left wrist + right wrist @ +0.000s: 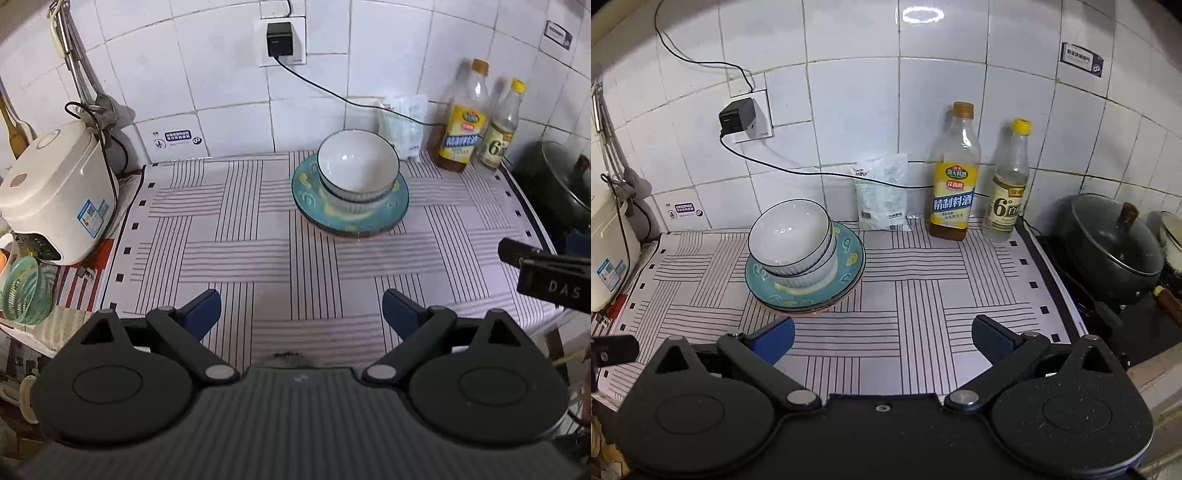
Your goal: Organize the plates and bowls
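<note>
White wall tiles back a worktop (280, 258) covered with a striped cloth.

Nearest the left wrist camera, the left gripper (301, 314) stands with its blue-padded jaws spread wide and nothing between them; only cloth shows in the gap. It points steeply down at the worktop, held above the near edge. The right gripper (882, 338) is likewise wide open and empty, tilted down toward the cloth; part of it enters the left view at 3 o'clock.

Beyond the grippers, at about 1 o'clock in the left view and 11 o'clock in the right view, stands the stacked crockery, well apart from both grippers. Two white bowls (792, 243) with dark rims and ribbed outer walls sit nested one inside the other; the upper bowl leans slightly. They rest on teal plates (849, 254) decorated with yellow and white motifs; a reddish rim shows under the stack, and the exact number of plates cannot be told.

Farther back, against the tiles, stand a white packet (882, 192), a brown-capped bottle (955, 173) and a yellow-capped bottle (1008, 184). A rice cooker (55, 195) sits at 9 o'clock in the left view. A lidded black pot (1115, 243) sits at 3 o'clock in the right view.
</note>
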The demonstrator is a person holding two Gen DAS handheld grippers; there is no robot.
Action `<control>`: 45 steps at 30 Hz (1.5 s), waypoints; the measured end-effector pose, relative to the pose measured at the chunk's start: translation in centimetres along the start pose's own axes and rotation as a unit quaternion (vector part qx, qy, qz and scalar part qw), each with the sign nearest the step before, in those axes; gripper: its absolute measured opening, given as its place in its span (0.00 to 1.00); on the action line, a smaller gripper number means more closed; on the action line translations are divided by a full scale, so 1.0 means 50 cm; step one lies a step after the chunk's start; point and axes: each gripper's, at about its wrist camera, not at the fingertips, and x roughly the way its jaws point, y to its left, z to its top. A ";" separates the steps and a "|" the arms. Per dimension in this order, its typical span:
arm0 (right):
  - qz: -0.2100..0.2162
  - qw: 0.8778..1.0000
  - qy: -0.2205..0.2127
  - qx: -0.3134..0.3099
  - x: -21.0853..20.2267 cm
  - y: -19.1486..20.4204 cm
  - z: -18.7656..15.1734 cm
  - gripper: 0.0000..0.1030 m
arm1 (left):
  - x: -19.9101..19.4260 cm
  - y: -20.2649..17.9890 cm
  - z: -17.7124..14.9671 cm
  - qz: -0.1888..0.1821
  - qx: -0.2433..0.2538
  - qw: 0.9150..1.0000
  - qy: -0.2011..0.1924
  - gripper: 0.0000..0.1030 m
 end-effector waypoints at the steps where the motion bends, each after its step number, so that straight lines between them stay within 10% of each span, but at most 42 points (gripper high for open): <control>1: 0.001 1.000 -0.001 -0.001 -0.008 0.001 -0.004 1.00 | -0.003 -0.002 -0.005 0.001 0.003 1.000 0.002 0.92; 45: 0.002 0.997 -0.068 -0.027 -0.120 0.016 -0.117 1.00 | -0.052 -0.042 -0.110 0.046 -0.015 0.995 -0.083 0.92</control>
